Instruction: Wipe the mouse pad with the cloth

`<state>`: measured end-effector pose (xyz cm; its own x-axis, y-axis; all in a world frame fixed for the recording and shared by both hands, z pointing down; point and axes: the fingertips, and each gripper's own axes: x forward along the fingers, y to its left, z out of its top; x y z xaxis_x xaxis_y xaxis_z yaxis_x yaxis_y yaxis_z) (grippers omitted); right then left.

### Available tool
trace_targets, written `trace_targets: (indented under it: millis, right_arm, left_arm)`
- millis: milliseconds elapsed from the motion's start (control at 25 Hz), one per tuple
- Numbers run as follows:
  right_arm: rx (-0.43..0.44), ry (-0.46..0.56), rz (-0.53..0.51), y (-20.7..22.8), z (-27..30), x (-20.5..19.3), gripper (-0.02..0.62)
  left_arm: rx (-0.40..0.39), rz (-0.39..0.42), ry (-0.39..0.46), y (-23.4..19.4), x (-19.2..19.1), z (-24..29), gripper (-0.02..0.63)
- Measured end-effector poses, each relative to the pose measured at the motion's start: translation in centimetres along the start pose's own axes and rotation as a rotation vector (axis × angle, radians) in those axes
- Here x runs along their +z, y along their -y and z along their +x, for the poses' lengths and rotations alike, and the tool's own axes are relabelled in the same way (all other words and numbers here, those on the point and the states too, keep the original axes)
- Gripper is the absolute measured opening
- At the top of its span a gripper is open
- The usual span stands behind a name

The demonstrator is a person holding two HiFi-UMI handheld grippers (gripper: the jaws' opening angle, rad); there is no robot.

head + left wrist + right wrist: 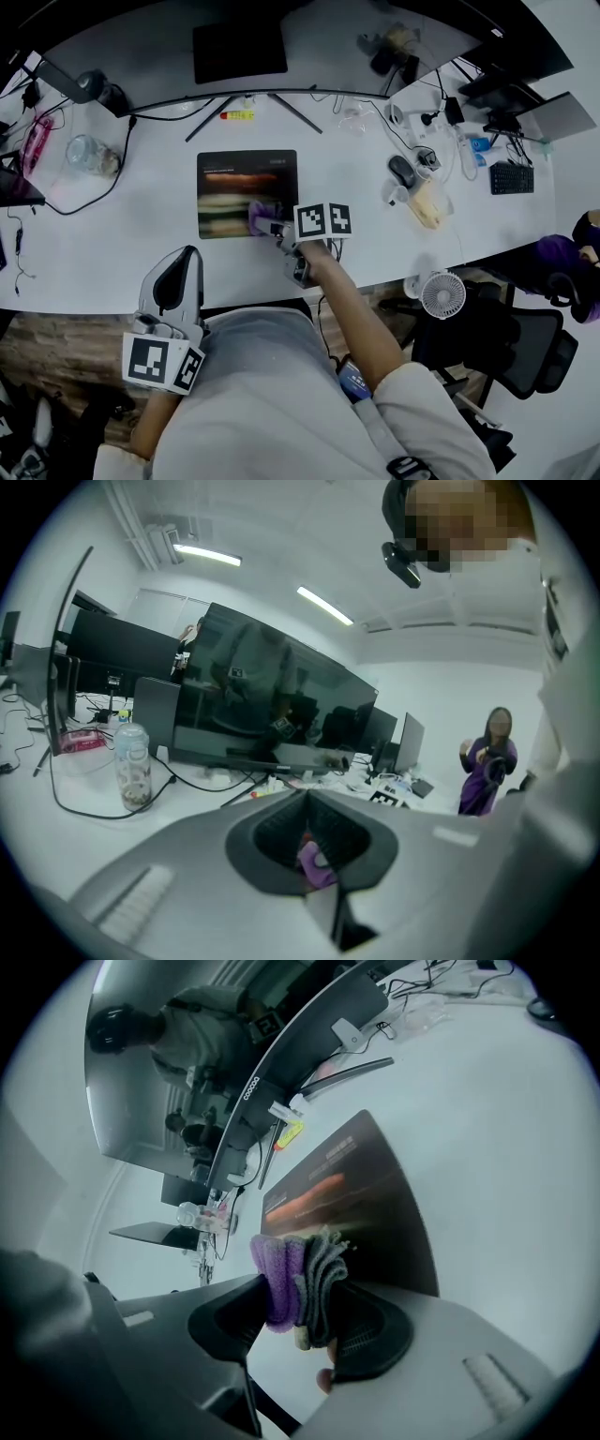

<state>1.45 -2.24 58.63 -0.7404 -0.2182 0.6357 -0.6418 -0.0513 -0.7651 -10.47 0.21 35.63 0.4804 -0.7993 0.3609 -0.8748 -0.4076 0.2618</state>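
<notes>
Right gripper sits at centre frame in the head view, its jaws clamped on the folded purple-and-grey cloth, which lies on the lower right part of the pad. Left gripper hangs at lower left, off the desk edge, jaws together and empty. Wiping seems to be the step in hand. The next move, I judge, is a sweep left or up across the pad, cloth kept pressed down
</notes>
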Motion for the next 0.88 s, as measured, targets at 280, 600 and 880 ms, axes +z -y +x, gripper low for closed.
trace_targets:
  millis: [280, 600, 880]
  right_arm:
    - [-0.014, 0.005, 0.008, 1.4, -1.5, 0.3, 0.199]
    - [-0.022, 0.020, 0.033, 2.7, -3.0, 0.6, 0.198]
    - [-0.042, 0.034, 0.036, 3.6, -4.1, 0.7, 0.198]
  left_arm:
    - [-0.014, 0.002, -0.003, 0.8, 0.0, 0.7, 0.000]
    - [-0.036, 0.008, -0.009, 1.7, 0.0, 1.6, 0.000]
    - [-0.048, 0.013, -0.005, 2.2, 0.2, 1.8, 0.000]
